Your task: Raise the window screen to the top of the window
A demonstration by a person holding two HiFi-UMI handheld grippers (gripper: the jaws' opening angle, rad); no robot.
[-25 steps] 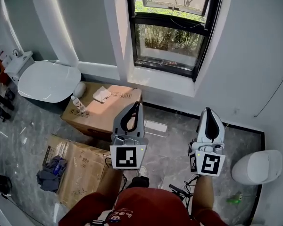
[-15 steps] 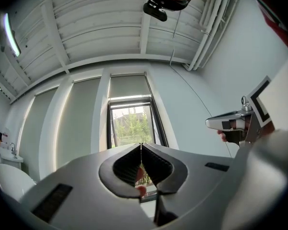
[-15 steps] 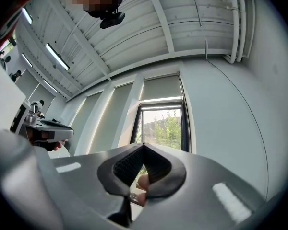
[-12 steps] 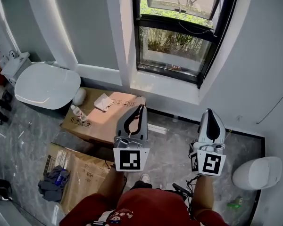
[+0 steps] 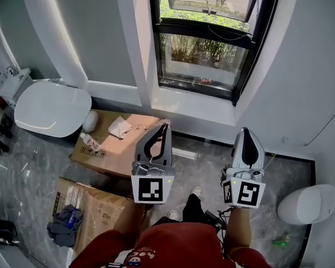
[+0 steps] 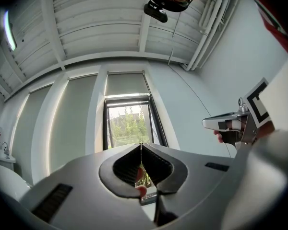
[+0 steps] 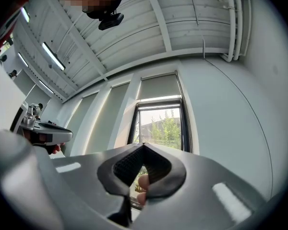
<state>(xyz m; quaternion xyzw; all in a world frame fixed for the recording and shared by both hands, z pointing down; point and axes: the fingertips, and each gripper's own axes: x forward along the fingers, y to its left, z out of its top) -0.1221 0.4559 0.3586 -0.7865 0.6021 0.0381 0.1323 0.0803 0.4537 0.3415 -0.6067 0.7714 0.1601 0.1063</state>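
Head view: left tool [image 5: 163, 128] and right tool [image 5: 245, 133], both pressed together and empty, point at the window [image 5: 204, 54]. It stands well ahead, long axis upright

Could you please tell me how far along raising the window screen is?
Done: nothing visible yet. In hand: the left hand-held gripper and right hand-held gripper are both shut and empty, pointing towards the window but short of it. Left: reach the window, grip the screen, which I cannot pick out here, and raise it to the top.
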